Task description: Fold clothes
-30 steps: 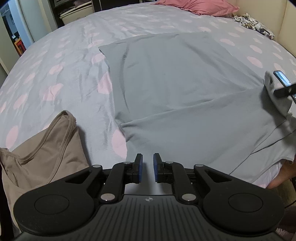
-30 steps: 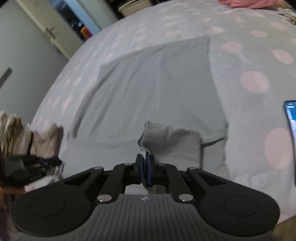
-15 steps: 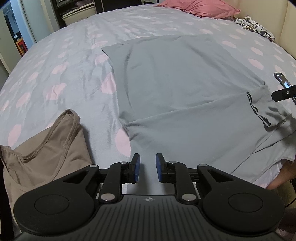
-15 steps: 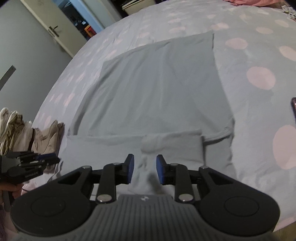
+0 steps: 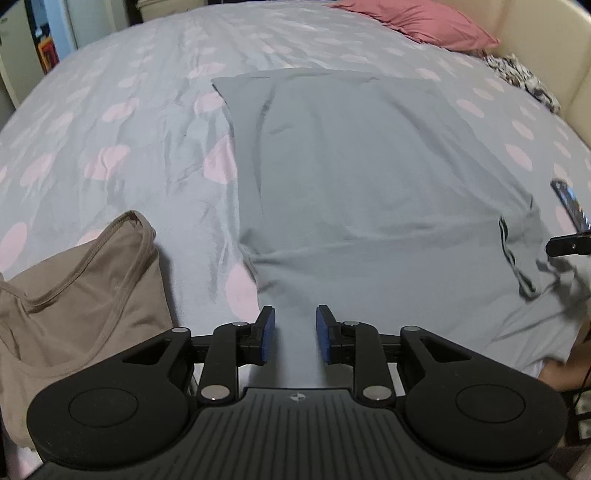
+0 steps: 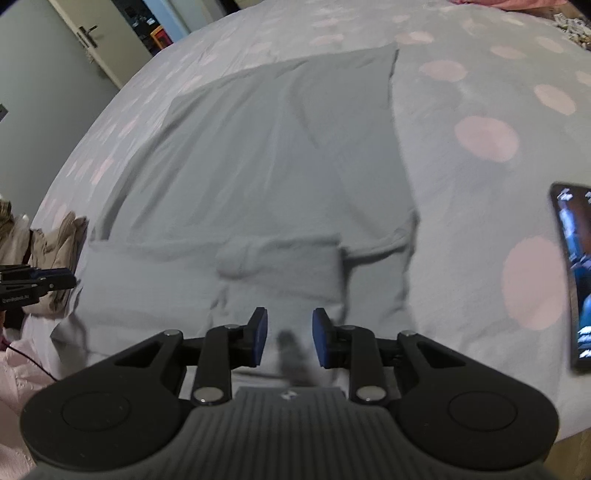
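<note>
A grey T-shirt (image 5: 369, 177) lies spread on the bed, its near part folded across into a band and a sleeve (image 5: 524, 251) laid back over it at the right. My left gripper (image 5: 291, 332) is open, its blue pads just over the near edge of the shirt's left side, nothing held. In the right wrist view the same T-shirt (image 6: 266, 155) fills the middle, with the folded sleeve (image 6: 280, 258) just ahead of my right gripper (image 6: 286, 338), which is open above the cloth. The right gripper's tip (image 5: 569, 245) shows at the left view's right edge.
The bed has a grey sheet with pink dots (image 5: 110, 110). A tan top (image 5: 74, 295) lies at the near left. A phone (image 6: 576, 273) rests on the sheet at the right. A pink pillow (image 5: 417, 22) and a patterned cloth (image 5: 524, 77) sit at the far end.
My right gripper let go of the sleeve, which now lies flat on the shirt, and opened wide. My left gripper opened wider and moved forward over the shirt's near edge.
</note>
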`<move>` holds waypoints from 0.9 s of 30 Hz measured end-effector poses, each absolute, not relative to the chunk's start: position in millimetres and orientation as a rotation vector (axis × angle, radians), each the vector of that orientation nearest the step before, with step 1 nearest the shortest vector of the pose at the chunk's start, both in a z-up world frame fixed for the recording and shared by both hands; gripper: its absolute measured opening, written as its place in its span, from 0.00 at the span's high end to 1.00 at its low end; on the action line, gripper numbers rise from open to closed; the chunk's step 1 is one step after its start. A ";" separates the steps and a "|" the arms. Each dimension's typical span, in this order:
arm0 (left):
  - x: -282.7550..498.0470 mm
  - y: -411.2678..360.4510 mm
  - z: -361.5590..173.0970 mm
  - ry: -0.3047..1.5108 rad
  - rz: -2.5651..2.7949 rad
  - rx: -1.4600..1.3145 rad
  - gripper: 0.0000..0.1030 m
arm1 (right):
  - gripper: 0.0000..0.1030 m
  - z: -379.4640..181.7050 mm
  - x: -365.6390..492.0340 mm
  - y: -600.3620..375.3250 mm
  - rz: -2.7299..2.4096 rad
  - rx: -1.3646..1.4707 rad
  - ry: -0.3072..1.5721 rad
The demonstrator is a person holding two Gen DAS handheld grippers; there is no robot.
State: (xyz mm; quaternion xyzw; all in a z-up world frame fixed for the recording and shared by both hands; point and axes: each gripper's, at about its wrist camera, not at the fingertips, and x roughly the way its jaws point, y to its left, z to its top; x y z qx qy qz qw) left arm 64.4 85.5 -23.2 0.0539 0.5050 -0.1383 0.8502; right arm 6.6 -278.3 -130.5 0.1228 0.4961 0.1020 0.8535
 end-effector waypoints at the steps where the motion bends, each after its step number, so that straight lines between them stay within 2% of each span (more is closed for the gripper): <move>1: 71.5 89.1 -21.9 1.065 -0.295 0.095 0.77 | 0.68 -127.3 10.4 -283.5 0.199 0.243 1.042; 6: 116.0 111.3 -15.7 1.047 -0.290 -0.028 0.75 | 0.67 -110.0 48.6 -322.7 0.158 0.256 1.041; 9: 149.8 121.8 -14.5 1.028 -0.279 -0.097 0.72 | 0.60 -101.4 75.8 -342.9 0.157 0.256 1.032; 14: 204.1 135.6 -15.0 1.000 -0.261 -0.188 0.72 | 0.60 -98.2 129.9 -363.6 0.186 0.272 1.024; 27: 330.4 145.2 -82.1 1.022 -0.289 -0.370 0.72 | 0.59 -148.2 272.2 -388.2 0.191 0.381 1.028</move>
